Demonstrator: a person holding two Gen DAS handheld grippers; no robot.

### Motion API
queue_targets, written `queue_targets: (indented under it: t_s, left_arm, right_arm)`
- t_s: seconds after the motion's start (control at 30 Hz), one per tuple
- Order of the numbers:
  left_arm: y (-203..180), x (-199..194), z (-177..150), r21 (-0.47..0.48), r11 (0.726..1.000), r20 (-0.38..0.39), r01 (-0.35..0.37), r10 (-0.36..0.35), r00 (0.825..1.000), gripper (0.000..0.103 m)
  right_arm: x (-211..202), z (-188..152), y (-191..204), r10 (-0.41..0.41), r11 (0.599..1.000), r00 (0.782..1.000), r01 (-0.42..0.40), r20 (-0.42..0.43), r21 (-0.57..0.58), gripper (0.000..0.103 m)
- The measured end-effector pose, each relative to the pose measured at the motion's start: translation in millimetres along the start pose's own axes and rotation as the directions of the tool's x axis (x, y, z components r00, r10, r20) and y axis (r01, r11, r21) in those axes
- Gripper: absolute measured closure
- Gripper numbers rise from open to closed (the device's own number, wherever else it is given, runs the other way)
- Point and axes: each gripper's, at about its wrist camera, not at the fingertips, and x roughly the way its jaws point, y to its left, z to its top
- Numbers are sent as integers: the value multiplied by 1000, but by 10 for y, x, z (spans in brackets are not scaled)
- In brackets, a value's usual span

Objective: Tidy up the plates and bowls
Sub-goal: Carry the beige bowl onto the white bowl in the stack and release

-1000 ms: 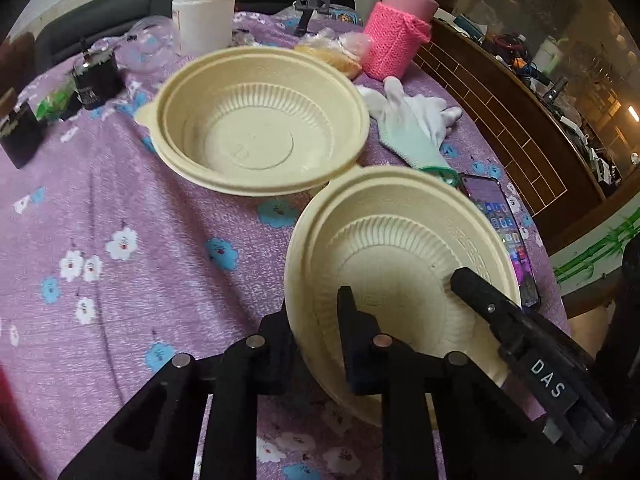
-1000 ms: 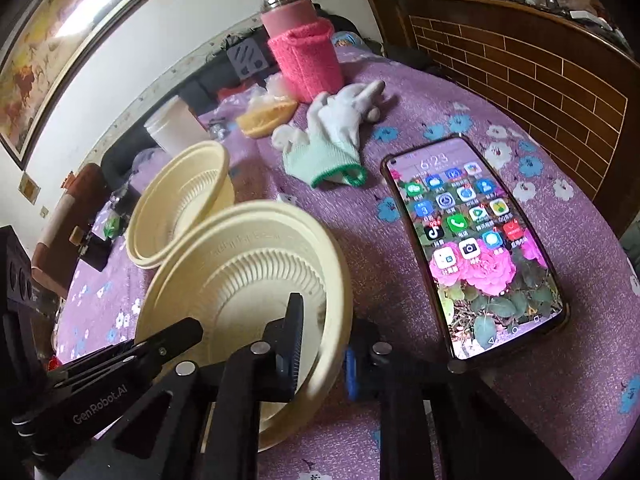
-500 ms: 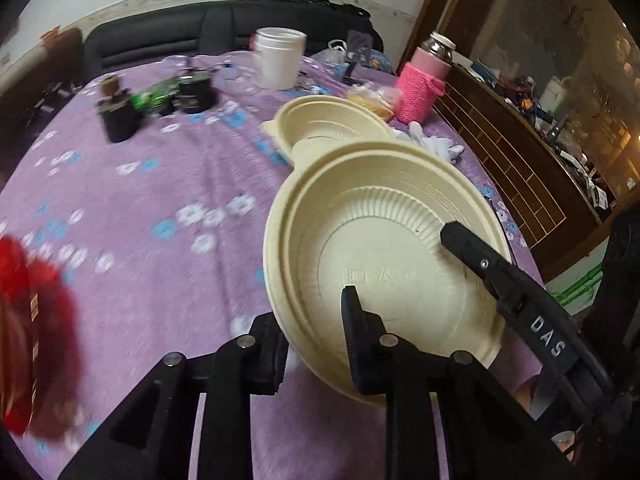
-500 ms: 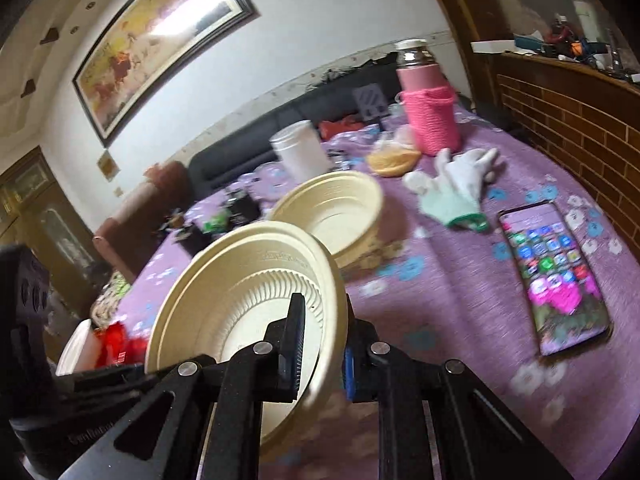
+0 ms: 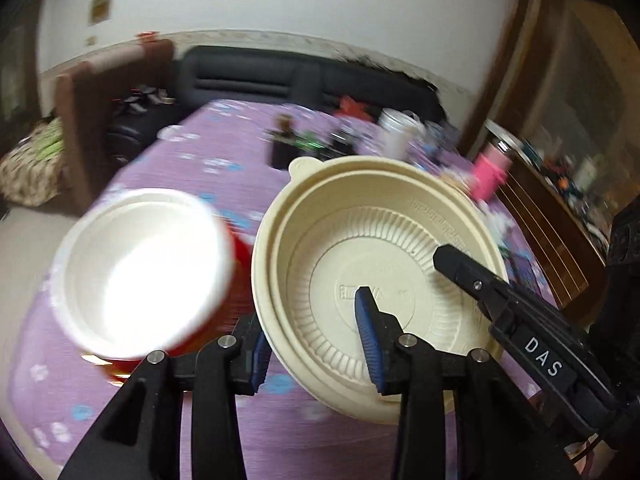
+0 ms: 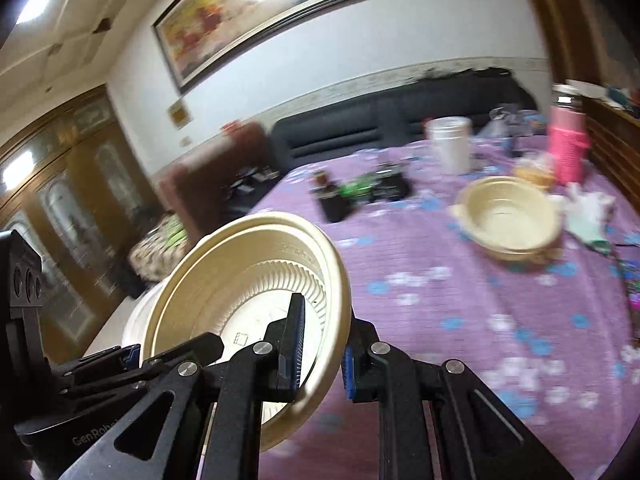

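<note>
A cream ribbed bowl (image 5: 384,272) is held in the air by both grippers. My left gripper (image 5: 316,344) is shut on its near-left rim. My right gripper (image 6: 320,356) is shut on its right rim; its finger (image 5: 480,280) reaches into the bowl in the left wrist view. The same bowl (image 6: 248,296) is tilted in the right wrist view. A red bowl with a white inside (image 5: 140,268) sits on the table just left of the held bowl. A second cream bowl (image 6: 508,216) rests far right on the table.
The purple flowered tablecloth (image 6: 460,312) covers the table. At the back stand a white jar (image 6: 448,144), a pink-sleeved flask (image 6: 568,144) and dark small items (image 6: 360,192). A white glove (image 6: 588,212) lies beside the far cream bowl. A black sofa (image 5: 280,76) is behind.
Both grippers have carried the cream bowl up and leftward, away from the other cream bowl and the phone. The red bowl with white inside has come into view beside it.
</note>
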Motion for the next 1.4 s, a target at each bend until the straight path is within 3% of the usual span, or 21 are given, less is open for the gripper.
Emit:
queue_targets:
  t_s: [0.13, 0.4, 0.7, 0.97, 1.1, 1.17, 1.23, 1.27, 1.4]
  left_arm:
    - [453, -135, 50, -68, 996, 19, -59, 60, 998, 66]
    - [1012, -145, 145, -143, 981, 20, -130, 134, 991, 66]
    - [1304, -2, 180, -173, 970, -5, -172, 174, 985, 66]
    - [1453, -20, 184, -214, 965, 12, -150, 156, 988, 55]
    - [1472, -67, 176, -231, 964, 33, -135, 146, 989, 52]
    - [1485, -120, 177, -242, 960, 48, -137, 153, 987, 43]
    - [1500, -186, 173, -253, 957, 72, -142, 165, 984, 33]
    - [1500, -205, 171, -254, 956, 78, -149, 173, 982, 31]
    - [1530, -280, 156, -269, 953, 90, -141, 171, 981, 31]
  right_arm:
    - [287, 7, 477, 48, 998, 998, -50, -37, -48, 85]
    - [721, 47, 1047, 59, 991, 994, -70, -94, -114, 85]
    - [1071, 61, 1187, 34, 989, 988, -55, -147, -136, 84]
    - [1219, -55, 1265, 24, 981, 986, -55, -163, -186, 81]
    - [1206, -81, 1307, 25, 975, 990, -55, -141, -216, 72]
    - [1191, -78, 1298, 13, 974, 993, -40, -121, -225, 64]
    - [1167, -65, 1276, 2, 972, 996, -23, -91, -232, 44]
    - [1155, -61, 1265, 1, 972, 997, -19, -80, -233, 40]
    - [1092, -35, 1194, 7, 978, 998, -20, -65, -206, 39]
